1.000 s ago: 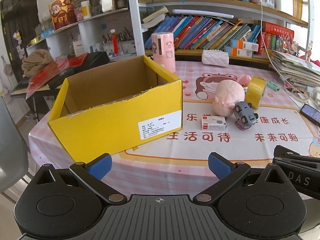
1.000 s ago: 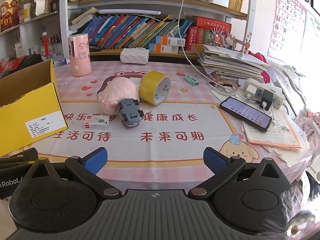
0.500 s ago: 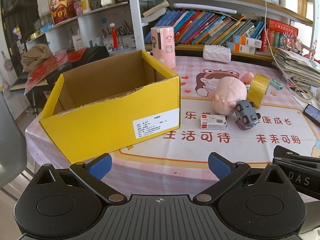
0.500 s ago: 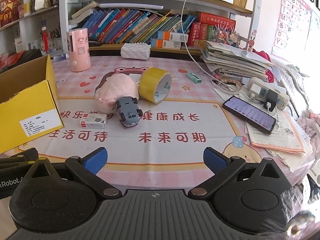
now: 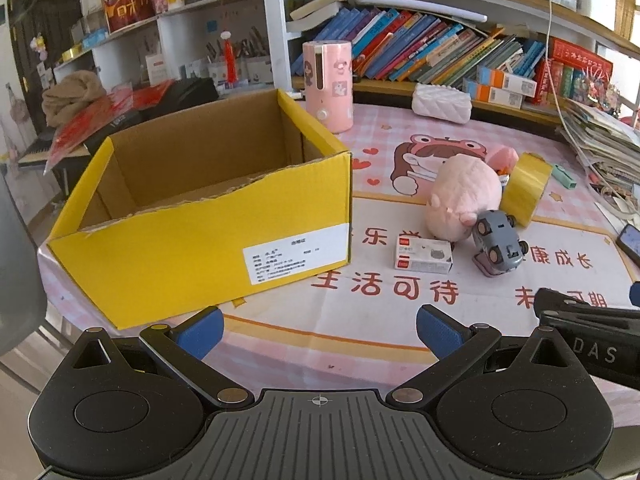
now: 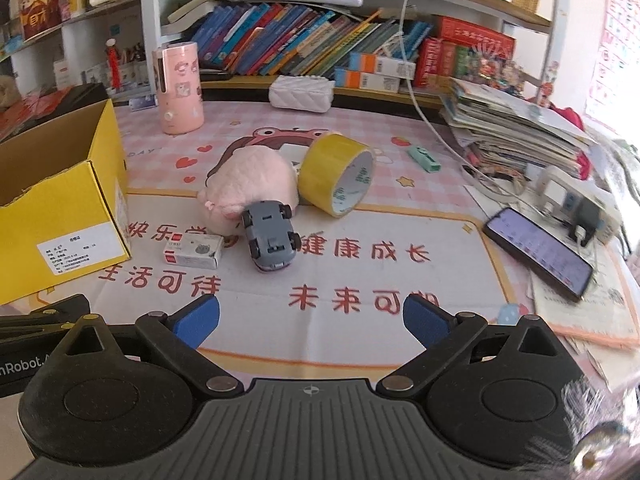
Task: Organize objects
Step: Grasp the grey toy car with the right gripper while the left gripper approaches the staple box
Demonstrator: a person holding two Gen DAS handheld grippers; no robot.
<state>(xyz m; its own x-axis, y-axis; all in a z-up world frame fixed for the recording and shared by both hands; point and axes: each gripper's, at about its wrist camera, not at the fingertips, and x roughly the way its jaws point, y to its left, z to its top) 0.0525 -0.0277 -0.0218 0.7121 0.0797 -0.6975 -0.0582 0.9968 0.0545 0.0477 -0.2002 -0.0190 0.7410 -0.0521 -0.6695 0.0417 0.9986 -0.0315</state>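
An open yellow cardboard box (image 5: 208, 216) (image 6: 56, 216) stands at the table's left, and I see nothing inside it. To its right lie a small white carton (image 5: 423, 255) (image 6: 193, 251), a pink plush pig (image 5: 464, 200) (image 6: 252, 184), a grey toy car (image 5: 498, 242) (image 6: 271, 238) tipped against the pig, and a yellow tape roll (image 5: 524, 188) (image 6: 340, 174). My left gripper (image 5: 318, 330) hovers open near the front edge, facing the box's corner. My right gripper (image 6: 312, 316) is open, short of the car. Both hold nothing.
A pink cylinder (image 6: 178, 88), a white quilted pouch (image 6: 302, 94) and bookshelves stand at the back. A phone (image 6: 538, 252), a power strip (image 6: 576, 204), papers and a book stack (image 6: 512, 132) fill the right side. A small green item (image 6: 424, 159) lies near the cable.
Both grippers have risen a little and pushed forward over the table; the box and the objects look closer and lower in view. Nothing on the table has moved.
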